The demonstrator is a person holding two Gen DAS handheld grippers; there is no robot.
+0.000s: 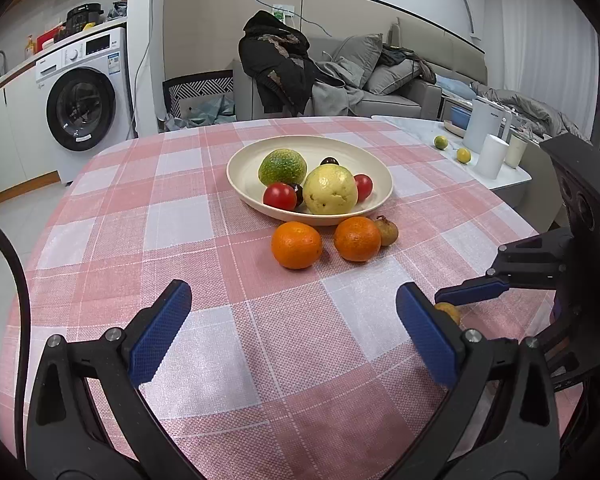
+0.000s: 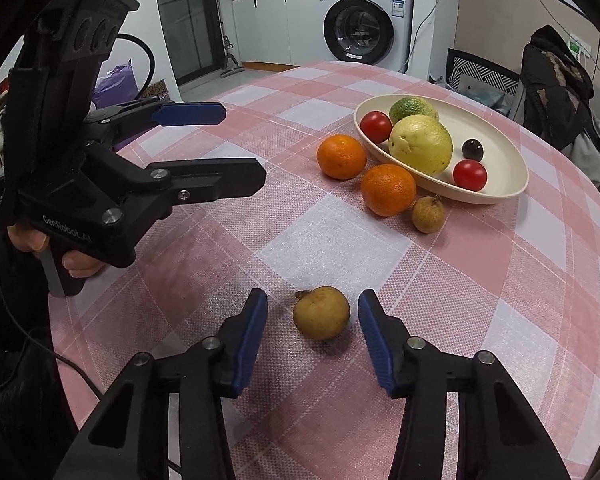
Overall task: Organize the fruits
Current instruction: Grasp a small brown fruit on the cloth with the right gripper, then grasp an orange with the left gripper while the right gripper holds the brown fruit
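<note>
A small yellow-brown fruit (image 2: pixel 321 312) lies on the pink checked tablecloth (image 2: pixel 340 248), between the blue pads of my right gripper (image 2: pixel 313 320). A gap shows on each side of it, so this gripper is open around it. A cream bowl (image 2: pixel 512 184) at the far right holds a green fruit (image 2: pixel 412 107), a large yellow fruit (image 2: pixel 420 144), two tomatoes and a dark fruit. Two oranges (image 2: pixel 341 157) (image 2: pixel 388 190) and another brown fruit (image 2: pixel 428 214) lie beside the bowl. My left gripper (image 1: pixel 294 320) hovers open over bare cloth with nothing between its fingers, short of the oranges (image 1: pixel 296 245).
A white side table (image 1: pixel 512 176) at the right carries cups, a kettle and two small limes (image 1: pixel 441 142). A washing machine (image 1: pixel 80 108) and a sofa (image 1: pixel 380 92) stand beyond the table. A person's hand (image 2: pixel 76 266) holds the left gripper's handle.
</note>
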